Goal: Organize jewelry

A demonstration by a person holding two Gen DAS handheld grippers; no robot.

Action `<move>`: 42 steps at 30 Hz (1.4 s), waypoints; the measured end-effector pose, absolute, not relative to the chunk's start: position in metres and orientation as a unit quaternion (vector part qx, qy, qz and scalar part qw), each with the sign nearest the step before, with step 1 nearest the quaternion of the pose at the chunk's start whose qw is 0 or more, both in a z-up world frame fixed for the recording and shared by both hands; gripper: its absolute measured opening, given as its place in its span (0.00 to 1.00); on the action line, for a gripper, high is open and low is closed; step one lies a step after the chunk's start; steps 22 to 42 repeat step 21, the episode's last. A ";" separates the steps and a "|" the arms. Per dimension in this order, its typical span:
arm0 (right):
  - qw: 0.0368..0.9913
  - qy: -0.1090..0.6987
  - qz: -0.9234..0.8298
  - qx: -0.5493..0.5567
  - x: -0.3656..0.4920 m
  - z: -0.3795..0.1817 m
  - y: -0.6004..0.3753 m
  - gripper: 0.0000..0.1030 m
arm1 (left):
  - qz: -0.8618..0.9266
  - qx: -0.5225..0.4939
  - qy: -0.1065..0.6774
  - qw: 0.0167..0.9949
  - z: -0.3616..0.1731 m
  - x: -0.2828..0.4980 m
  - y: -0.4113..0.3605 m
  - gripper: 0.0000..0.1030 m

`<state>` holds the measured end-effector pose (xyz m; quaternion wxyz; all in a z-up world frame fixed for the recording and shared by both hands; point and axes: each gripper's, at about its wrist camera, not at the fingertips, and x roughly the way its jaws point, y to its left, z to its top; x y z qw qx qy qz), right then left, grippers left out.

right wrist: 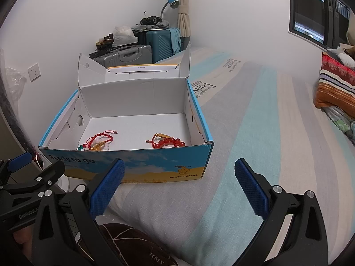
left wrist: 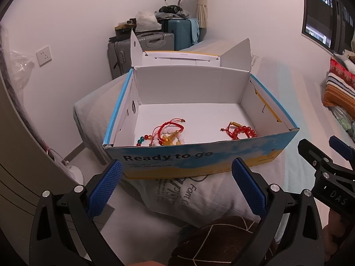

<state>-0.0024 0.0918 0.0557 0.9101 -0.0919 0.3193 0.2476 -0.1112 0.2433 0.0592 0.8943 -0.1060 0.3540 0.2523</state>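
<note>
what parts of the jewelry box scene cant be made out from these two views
- Tangled bracelets, left wrist view: the box front wall cuts off their lower beads, so the count is unclear.
- Red bead bracelet, right wrist view: its near side is hidden by the same wall.
- Small print under "Ready to go": too small to read.
- Left gripper and right gripper are open and empty.

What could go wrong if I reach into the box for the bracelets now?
1. The left pile of bracelets looks tangled, red cords over beads, so lifting one may drag others along.
2. Both piles lie close behind the box's front wall; a gripper coming in low could hit the wall and push the box, which sits on a soft bed.
3. The red bead bracelet is round-beaded and may slip from the right gripper.
</note>
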 end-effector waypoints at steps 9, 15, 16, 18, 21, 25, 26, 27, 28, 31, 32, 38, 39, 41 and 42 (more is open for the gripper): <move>0.910 0.320 0.249 -0.092 -0.003 0.055 0.091 0.93 | 0.246 -0.108 0.354 0.896 0.060 -0.112 0.242 0.95; 0.909 0.320 0.249 -0.093 -0.003 0.054 0.091 0.93 | 0.242 -0.111 0.353 0.897 0.062 -0.112 0.242 0.94; 0.909 0.320 0.249 -0.093 -0.003 0.054 0.091 0.93 | 0.242 -0.111 0.352 0.897 0.062 -0.113 0.242 0.94; 0.909 0.321 0.249 -0.093 -0.004 0.054 0.091 0.93 | 0.242 -0.109 0.351 0.898 0.063 -0.114 0.243 0.94; 0.909 0.322 0.249 -0.092 -0.005 0.053 0.092 0.93 | 0.243 -0.109 0.349 0.898 0.064 -0.115 0.243 0.94; 0.909 0.322 0.249 -0.092 -0.005 0.053 0.092 0.93 | 0.243 -0.109 0.349 0.898 0.064 -0.115 0.243 0.94; 0.909 0.322 0.249 -0.092 -0.005 0.053 0.092 0.93 | 0.243 -0.109 0.349 0.898 0.064 -0.115 0.243 0.94; 0.909 0.322 0.249 -0.092 -0.005 0.053 0.092 0.93 | 0.243 -0.109 0.349 0.898 0.064 -0.115 0.243 0.94; 0.909 0.322 0.249 -0.092 -0.005 0.053 0.092 0.93 | 0.243 -0.109 0.349 0.898 0.064 -0.115 0.243 0.94; 0.909 0.322 0.249 -0.092 -0.005 0.053 0.092 0.93 | 0.243 -0.109 0.349 0.898 0.064 -0.115 0.243 0.94; 0.909 0.322 0.249 -0.092 -0.005 0.053 0.092 0.93 | 0.243 -0.109 0.349 0.898 0.064 -0.115 0.243 0.94; 0.909 0.322 0.249 -0.092 -0.005 0.053 0.092 0.93 | 0.243 -0.109 0.349 0.898 0.064 -0.115 0.243 0.94; 0.909 0.322 0.249 -0.092 -0.005 0.053 0.092 0.93 | 0.243 -0.109 0.349 0.898 0.064 -0.115 0.243 0.94; 0.909 0.322 0.249 -0.092 -0.005 0.053 0.092 0.93 | 0.243 -0.109 0.349 0.898 0.064 -0.115 0.243 0.94; 0.909 0.322 0.249 -0.092 -0.005 0.053 0.092 0.93 | 0.243 -0.109 0.349 0.898 0.064 -0.115 0.243 0.94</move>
